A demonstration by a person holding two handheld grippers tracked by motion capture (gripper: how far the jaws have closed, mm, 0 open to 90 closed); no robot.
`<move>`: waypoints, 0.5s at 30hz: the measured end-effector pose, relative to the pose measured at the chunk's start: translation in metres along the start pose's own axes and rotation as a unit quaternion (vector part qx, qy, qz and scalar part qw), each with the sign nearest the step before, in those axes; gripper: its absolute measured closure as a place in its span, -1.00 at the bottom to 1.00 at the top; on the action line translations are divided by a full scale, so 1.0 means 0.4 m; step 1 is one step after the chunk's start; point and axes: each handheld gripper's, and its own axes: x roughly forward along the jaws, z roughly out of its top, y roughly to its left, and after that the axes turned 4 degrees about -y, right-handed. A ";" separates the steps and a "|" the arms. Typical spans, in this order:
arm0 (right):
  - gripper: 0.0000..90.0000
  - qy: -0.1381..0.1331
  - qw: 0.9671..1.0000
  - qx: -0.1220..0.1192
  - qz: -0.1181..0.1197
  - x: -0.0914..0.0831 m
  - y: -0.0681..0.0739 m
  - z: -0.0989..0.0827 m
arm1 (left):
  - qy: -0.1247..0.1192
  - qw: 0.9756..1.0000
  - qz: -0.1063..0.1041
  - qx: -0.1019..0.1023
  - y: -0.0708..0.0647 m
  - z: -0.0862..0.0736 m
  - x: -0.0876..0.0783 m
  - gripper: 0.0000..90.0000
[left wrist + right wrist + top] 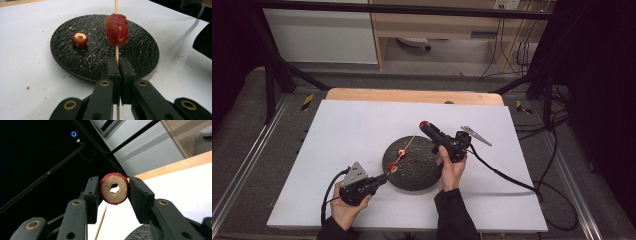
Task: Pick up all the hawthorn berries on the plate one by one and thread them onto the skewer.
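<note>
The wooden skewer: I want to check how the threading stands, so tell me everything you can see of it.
The wooden skewer is a thin, pale, pointed stick. The left gripper is shut on its lower part. One red fruit piece with holes in its skin is threaded on it, held above the black plate. Its tip points toward the ring-shaped slice clamped in the right gripper.

The thin wooden skewer (116,53) runs off the top edge of the left gripper view, beyond the red cored fruit slice (116,30) threaded on it; its near length is hidden between that gripper's closed black jaws. In the right gripper view, only the skewer's pointed tip (103,216) shows, below the left jaw; the rest is cut off at the bottom edge. There the round black textured plate (140,232) shows as a sliver between the jaws.
</note>
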 end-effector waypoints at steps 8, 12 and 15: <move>0.38 -0.017 1.000 0.003 0.005 0.005 -0.002 -0.007 | -0.006 1.000 -0.001 -0.006 -0.006 0.001 0.009 0.96; 0.38 -0.025 1.000 0.008 0.008 0.007 -0.003 -0.009 | -0.006 1.000 -0.001 -0.007 -0.007 -0.002 0.012 0.96; 0.38 -0.024 1.000 0.008 0.008 0.007 -0.004 -0.012 | -0.007 1.000 -0.001 -0.007 -0.009 -0.003 0.014 0.96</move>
